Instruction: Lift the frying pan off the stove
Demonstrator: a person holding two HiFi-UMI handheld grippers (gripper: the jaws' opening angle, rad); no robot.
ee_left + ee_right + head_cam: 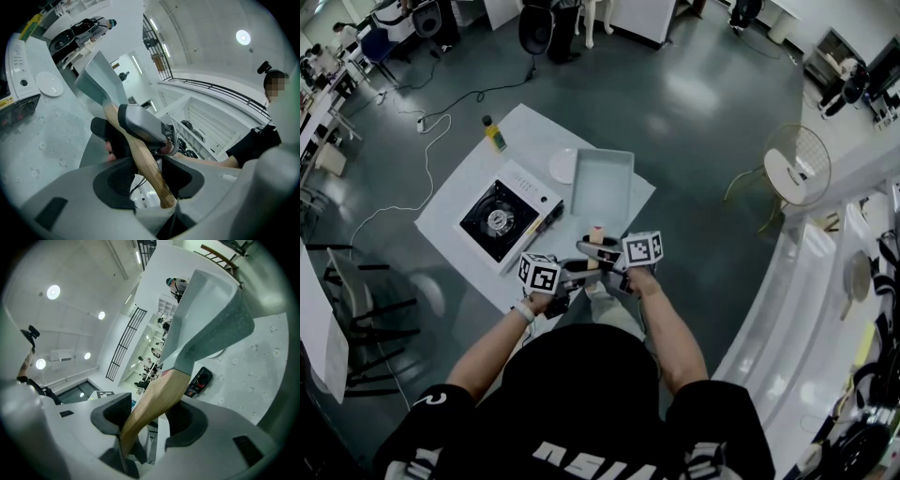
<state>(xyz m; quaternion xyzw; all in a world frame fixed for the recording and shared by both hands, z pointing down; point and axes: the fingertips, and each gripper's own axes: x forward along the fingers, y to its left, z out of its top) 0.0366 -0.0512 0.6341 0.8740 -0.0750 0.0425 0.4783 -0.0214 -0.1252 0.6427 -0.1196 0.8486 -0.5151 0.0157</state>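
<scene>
- Frying pan (602, 183), grey and rectangular, is seen to the right of the portable gas stove (500, 220) and above the white table (459, 202). The burner is bare, so the lift is judged done or nearly done.
- The pan's wooden handle (154, 397) is clamped by both tongs. The jaws of the left gripper (149, 177) are pressed on it near its free end. The jaws of the right gripper (150, 419) are pressed on it further along, closer to the pan.
- Two grips are probably used because the pan's weight hangs well out from the handle. With one grip alone, the pan could droop or twist.
- Both grippers are held roughly level, which is judged to be how the pan is carried flat.
- The pan's speckled underside is shown in the right gripper view with the table beyond it. From this the pan is judged to be clear of the surface, though the head view alone cannot settle it.
- A white plate (563, 165) lies just beside the pan's left edge, and a yellow bottle (494, 133) stands beyond the stove. Neither is touched.
</scene>
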